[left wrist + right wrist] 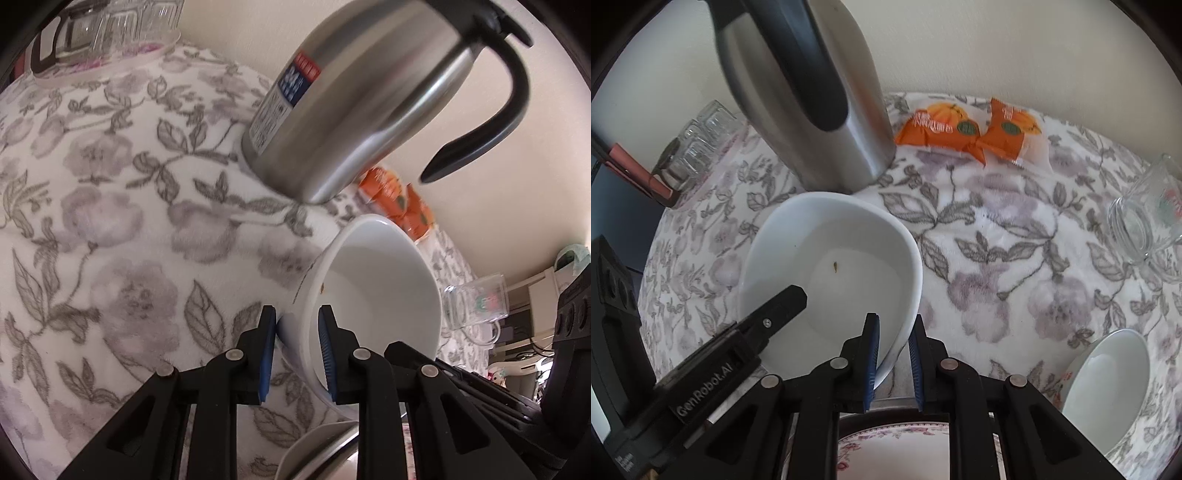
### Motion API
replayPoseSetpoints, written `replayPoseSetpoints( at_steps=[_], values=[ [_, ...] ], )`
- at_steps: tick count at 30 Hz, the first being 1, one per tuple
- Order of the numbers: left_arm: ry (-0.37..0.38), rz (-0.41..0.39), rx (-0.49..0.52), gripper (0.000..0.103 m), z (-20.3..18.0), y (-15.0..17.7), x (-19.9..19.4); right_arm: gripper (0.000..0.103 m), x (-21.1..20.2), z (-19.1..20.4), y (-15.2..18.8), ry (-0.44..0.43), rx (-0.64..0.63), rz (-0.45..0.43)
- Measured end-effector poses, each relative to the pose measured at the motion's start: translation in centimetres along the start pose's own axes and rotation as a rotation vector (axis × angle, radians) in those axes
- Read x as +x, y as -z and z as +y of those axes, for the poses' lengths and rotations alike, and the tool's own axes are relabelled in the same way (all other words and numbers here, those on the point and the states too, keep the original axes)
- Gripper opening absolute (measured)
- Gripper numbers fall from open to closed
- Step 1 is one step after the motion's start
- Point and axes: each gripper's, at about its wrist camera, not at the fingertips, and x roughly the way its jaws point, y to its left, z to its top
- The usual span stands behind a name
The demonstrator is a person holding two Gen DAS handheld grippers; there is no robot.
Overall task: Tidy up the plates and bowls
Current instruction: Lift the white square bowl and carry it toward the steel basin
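Note:
A large white bowl (384, 291) (827, 266) is held tilted above the floral tablecloth. My left gripper (297, 350) is shut on its rim, one blue pad inside, one outside. My right gripper (894, 358) is shut on the rim's opposite side the same way. The left gripper's black finger (775, 314) shows over the bowl in the right wrist view. A second white bowl (1108, 387) sits at lower right. A floral-rimmed plate (894, 454) lies below my right gripper; a plate edge (317, 446) also shows in the left wrist view.
A steel kettle (362, 99) (805, 92) with a black handle stands just behind the bowl. Orange snack packets (971, 133) lie by the wall. A glass mug (1145, 225) (476, 302) is at right. Several glasses (110, 29) (694, 144) stand on a tray at left.

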Motion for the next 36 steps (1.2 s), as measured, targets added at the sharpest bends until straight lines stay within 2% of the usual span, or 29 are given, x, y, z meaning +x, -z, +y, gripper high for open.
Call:
replayPoseSetpoints(
  at_steps=[11, 18, 23, 28, 36],
  values=[
    [0.020, -0.026, 0.069, 0.024, -2.7, 0.0, -2.8, 0.018, -4.1, -1.0, 0.9, -0.030, 0.031, -0.069],
    [0.009, -0.051, 0.143, 0.024, -5.6, 0.8, -5.0, 0.018, -7.1, -2.7, 2.3, -0.083, 0.090, -0.127],
    [-0.012, -0.075, 0.191, 0.024, -7.9, 2.0, -6.9, 0.018, -9.0, -4.3, 3.7, -0.137, 0.149, -0.154],
    [0.001, -0.074, 0.214, 0.024, -9.7, 3.4, -7.9, 0.018, -11.2, -5.7, 5.8, -0.149, 0.193, -0.203],
    [0.005, -0.091, 0.315, 0.024, -13.2, 5.7, -10.1, 0.018, -14.4, -7.5, 9.0, -0.180, 0.253, -0.296]
  ],
)
